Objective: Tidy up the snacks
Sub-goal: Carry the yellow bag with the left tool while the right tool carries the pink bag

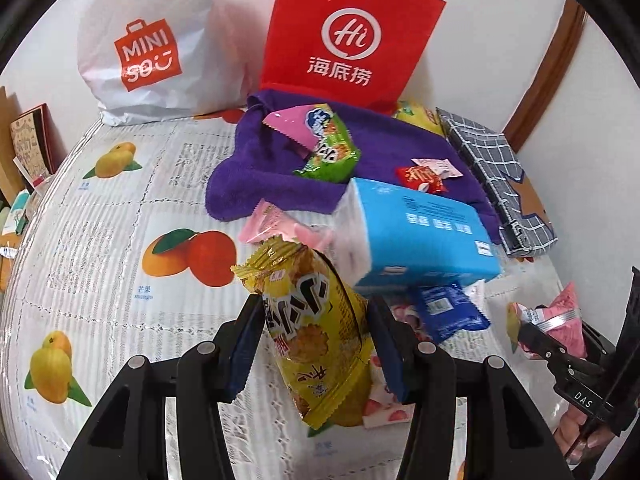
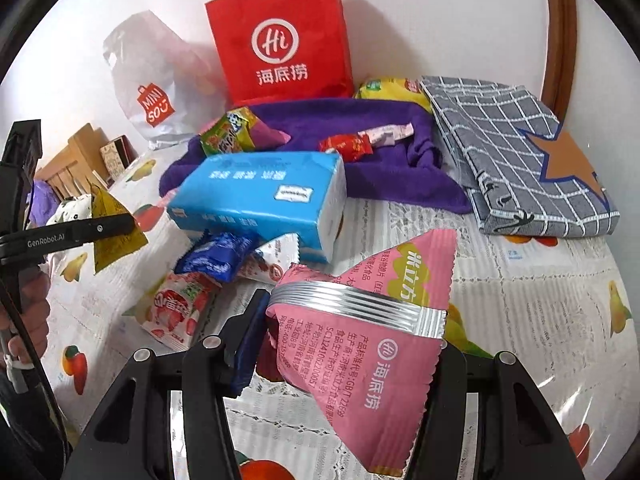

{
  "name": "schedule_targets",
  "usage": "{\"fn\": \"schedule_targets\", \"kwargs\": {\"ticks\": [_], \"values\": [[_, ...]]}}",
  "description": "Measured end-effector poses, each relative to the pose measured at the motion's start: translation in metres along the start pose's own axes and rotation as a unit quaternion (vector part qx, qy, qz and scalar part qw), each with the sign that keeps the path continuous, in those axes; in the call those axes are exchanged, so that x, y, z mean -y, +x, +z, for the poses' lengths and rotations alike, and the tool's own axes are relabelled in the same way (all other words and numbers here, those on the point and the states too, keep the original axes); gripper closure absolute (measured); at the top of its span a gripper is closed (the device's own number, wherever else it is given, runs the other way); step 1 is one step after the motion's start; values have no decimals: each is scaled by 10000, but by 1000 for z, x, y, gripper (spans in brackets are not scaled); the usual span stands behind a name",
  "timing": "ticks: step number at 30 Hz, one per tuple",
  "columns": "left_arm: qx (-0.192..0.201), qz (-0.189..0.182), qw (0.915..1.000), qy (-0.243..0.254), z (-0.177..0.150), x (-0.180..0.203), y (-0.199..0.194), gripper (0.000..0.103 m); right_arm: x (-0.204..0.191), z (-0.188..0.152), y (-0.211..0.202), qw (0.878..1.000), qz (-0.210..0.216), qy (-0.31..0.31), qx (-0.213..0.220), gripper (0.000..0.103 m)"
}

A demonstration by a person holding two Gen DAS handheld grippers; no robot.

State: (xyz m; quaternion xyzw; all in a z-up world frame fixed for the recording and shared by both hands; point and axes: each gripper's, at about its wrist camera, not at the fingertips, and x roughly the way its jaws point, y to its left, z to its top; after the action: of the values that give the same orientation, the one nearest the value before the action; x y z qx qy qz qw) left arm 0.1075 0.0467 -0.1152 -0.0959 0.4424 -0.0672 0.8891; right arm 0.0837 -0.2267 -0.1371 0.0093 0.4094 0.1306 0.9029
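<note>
Left gripper [image 1: 314, 344] clamps yellow cracker packet [image 1: 316, 332], lifted over fruit-print tablecloth [image 1: 100, 248], beside blue tissue pack [image 1: 420, 232]. Right gripper [image 2: 344, 356] clamps pink triangular snack pouch [image 2: 368, 344] above same cloth, checked fabric [image 2: 516, 152] behind.

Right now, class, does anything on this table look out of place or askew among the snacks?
Yes. The blue tissue pack is no snack, yet it lies tilted atop the snack pile, resting partly on a dark blue packet and the purple towel.
</note>
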Motion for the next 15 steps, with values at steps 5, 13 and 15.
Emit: {"fn": "schedule_targets", "kwargs": {"ticks": [5, 13, 15], "values": [[42, -44, 9999, 84, -1, 11, -5, 52, -7, 5, -7, 9999, 67, -96, 108, 48], [110, -69, 9995, 274, 4, 28, -12, 52, -14, 18, -10, 9996, 115, -154, 201, 48], [124, -89, 9993, 331, 6, 33, -14, 52, -14, 23, -12, 9995, 119, -168, 226, 48]]}}
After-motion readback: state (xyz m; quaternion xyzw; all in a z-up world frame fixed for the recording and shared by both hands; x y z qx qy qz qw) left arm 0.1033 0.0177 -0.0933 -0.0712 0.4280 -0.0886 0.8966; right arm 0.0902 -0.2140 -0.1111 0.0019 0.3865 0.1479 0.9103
